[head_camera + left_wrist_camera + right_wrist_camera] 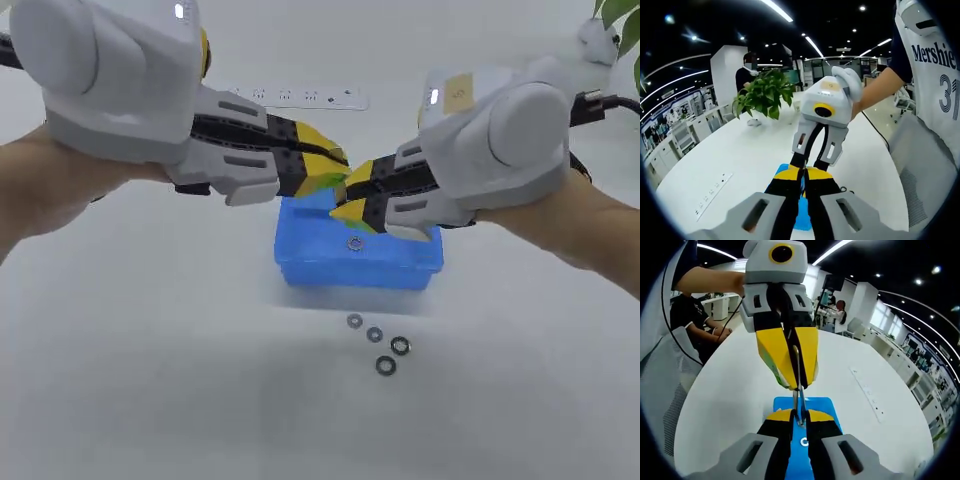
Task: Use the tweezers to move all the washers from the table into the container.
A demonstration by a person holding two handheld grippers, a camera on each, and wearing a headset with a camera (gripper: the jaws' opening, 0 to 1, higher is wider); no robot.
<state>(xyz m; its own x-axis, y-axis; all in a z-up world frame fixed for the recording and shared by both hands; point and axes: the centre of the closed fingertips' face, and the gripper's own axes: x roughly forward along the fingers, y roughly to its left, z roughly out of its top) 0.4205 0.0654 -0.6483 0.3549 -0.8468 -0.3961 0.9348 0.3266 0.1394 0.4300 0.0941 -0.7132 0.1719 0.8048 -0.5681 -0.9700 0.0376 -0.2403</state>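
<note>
Above the blue container my two grippers meet tip to tip. The left gripper and the right gripper are both shut on the thin metal tweezers, which run between their yellow jaw tips. In the right gripper view my own jaws clamp the tweezers' near end and the left gripper holds the far part. One washer lies inside the container. Several washers lie on the white table just in front of it.
A white power strip lies behind the container. At the far right stand a potted plant and a white box with a yellow label. A person's hands hold both grippers. The table is bare white around the washers.
</note>
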